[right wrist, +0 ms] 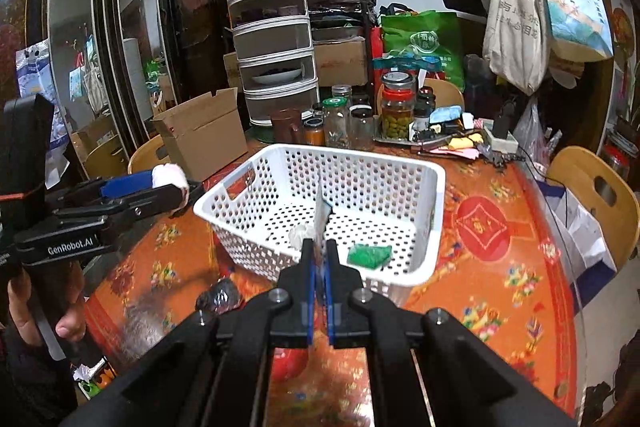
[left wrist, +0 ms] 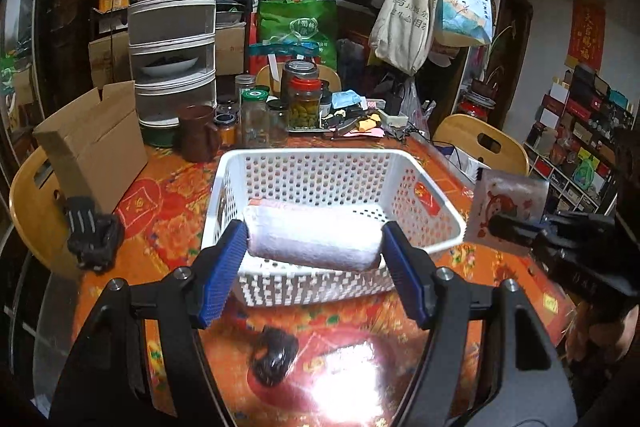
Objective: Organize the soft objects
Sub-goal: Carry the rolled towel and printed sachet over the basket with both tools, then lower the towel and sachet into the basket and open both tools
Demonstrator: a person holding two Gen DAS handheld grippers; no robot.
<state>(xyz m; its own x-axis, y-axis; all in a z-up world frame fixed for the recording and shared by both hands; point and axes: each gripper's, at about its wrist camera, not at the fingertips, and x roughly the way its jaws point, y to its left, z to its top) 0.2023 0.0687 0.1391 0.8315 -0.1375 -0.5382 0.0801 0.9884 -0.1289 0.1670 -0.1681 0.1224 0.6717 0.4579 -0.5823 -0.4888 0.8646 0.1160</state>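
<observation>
Lower the left gripper (left wrist: 314, 259), squeezing the rolled towel (left wrist: 312, 241), gently into the white basket (left wrist: 440, 223); the right gripper (right wrist: 319, 259) pinches a thin packet (left wrist: 506, 209) beside the basket.

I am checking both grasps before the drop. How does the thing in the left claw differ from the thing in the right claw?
The left claw holds a thick rolled white towel across its length with the fingers wide apart; the right claw pinches a thin flat packet, nearly shut. The towel is plain, while the packet has a red cartoon print. Both are held near the white basket.

Open basket (right wrist: 434, 187) top; jars (right wrist: 360, 119) crowding behind.
</observation>
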